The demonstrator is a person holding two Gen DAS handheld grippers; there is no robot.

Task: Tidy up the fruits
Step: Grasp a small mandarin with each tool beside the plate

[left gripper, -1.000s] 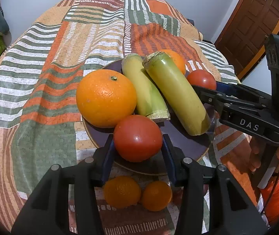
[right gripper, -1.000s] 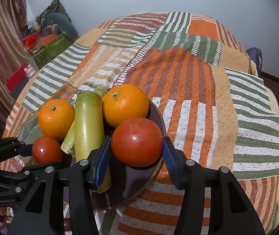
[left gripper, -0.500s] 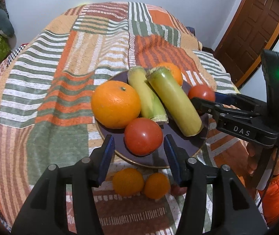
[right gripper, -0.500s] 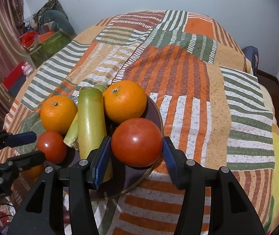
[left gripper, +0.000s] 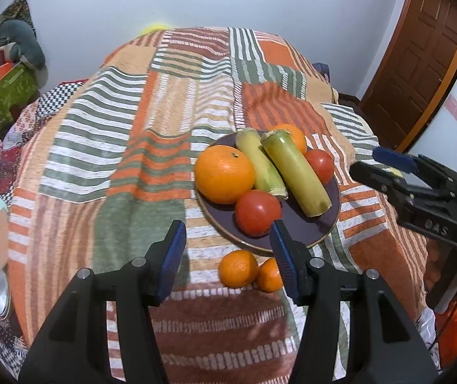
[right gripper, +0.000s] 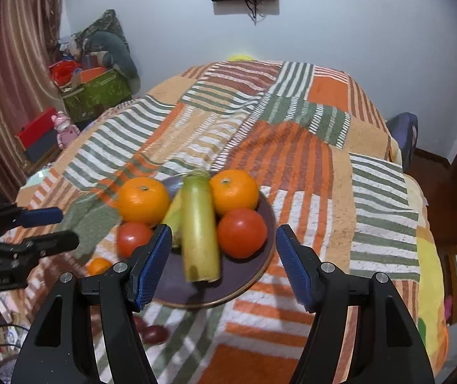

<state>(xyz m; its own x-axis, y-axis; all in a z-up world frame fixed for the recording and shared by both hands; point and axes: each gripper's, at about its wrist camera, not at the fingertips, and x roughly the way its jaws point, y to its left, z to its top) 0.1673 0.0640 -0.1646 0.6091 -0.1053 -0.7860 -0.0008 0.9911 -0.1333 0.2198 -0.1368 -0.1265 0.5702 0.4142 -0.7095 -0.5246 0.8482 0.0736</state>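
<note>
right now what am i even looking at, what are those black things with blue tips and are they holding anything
Those are hand-held tongs, one in each of a person's hands, not a robot arm. Each carries a camera looking along its two blue-padded fingers, so each picture is one tool's own view.

The left tongs and the right tongs both stand open and empty; the right ones are opening wider.

On the striped bedspread sits a dark plate with two oranges, two tomatoes and two yellow-green stalks. Two small oranges lie on the cloth beside the plate. In the left view the other tool appears at the right edge.
</note>
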